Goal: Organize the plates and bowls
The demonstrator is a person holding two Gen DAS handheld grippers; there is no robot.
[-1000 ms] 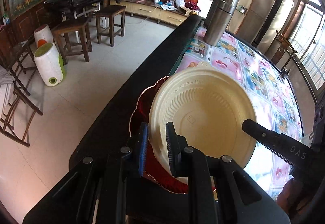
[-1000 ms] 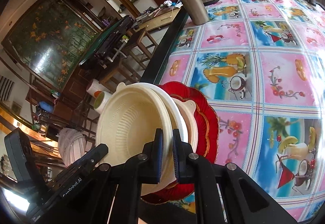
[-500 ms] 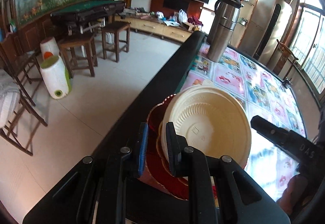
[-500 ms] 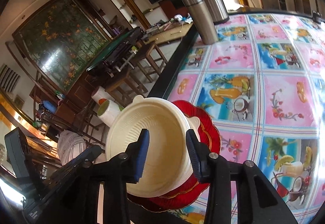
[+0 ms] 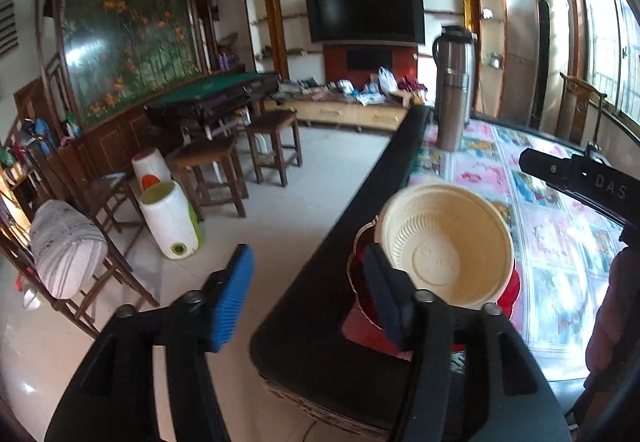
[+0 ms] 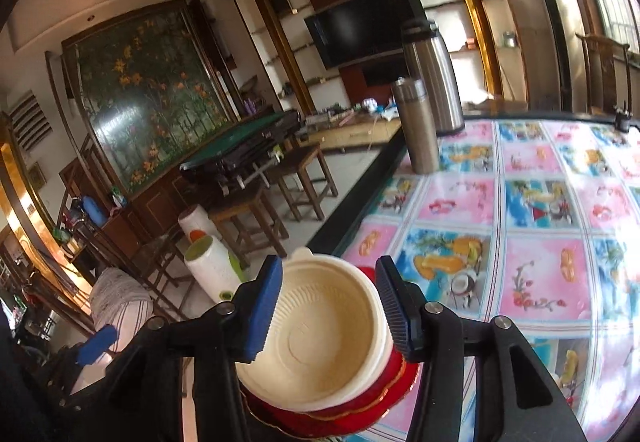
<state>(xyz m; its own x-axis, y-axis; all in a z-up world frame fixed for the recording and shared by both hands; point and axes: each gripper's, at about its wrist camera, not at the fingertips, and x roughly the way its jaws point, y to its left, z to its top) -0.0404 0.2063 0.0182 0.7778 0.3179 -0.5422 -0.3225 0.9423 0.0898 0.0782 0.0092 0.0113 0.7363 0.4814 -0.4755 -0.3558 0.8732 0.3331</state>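
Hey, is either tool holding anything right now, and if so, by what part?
Nothing is held. The left tool and right tool are both open, and the cream bowl sits stacked on the red plate, untouched.

bowl (image 6: 320, 342) on plate (image 6: 384, 398), flasks (image 6: 418, 125) behind
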